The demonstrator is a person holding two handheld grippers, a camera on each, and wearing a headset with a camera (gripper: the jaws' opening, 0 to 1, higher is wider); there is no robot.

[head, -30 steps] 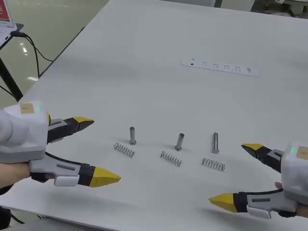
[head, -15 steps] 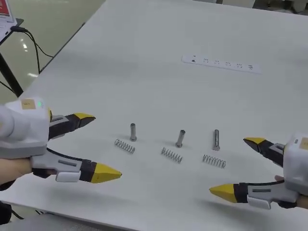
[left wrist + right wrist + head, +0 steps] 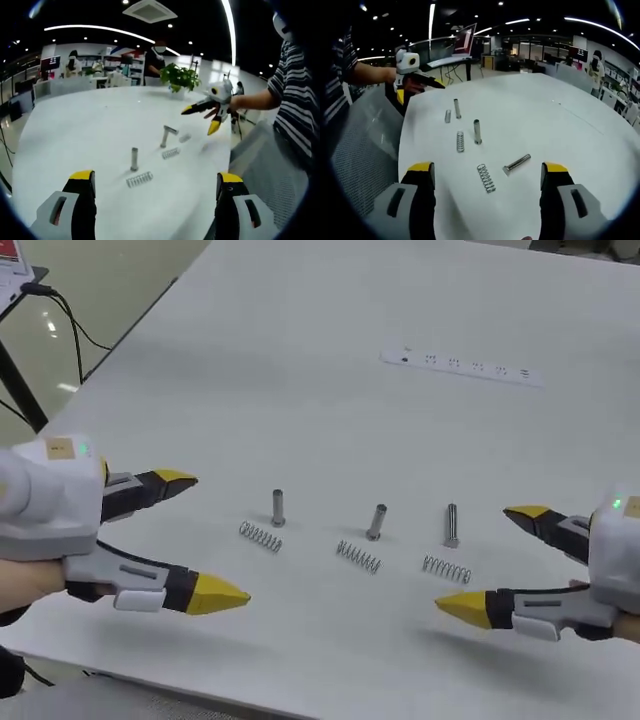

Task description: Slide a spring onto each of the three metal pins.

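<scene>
Three shiny pins (image 3: pixel 377 522), a loose coiled spring (image 3: pixel 357 557) beside each — our left gripper (image 3: pixel 210 538) and right gripper (image 3: pixel 481 558) gape wide.

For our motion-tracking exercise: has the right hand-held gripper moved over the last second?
Yes. The right hand-held gripper has edged forward, its lower tip now nearer the rightmost spring.

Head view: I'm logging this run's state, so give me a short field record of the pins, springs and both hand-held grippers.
surface: white table
pins: left pin, middle pin, right pin, in a row, all bare
springs: left spring, middle spring, right spring, each lying on the table in front of its pin
left hand-held gripper: open, empty, left of the row
right hand-held gripper: open, empty, right of the row
springs fitted: none of three
</scene>
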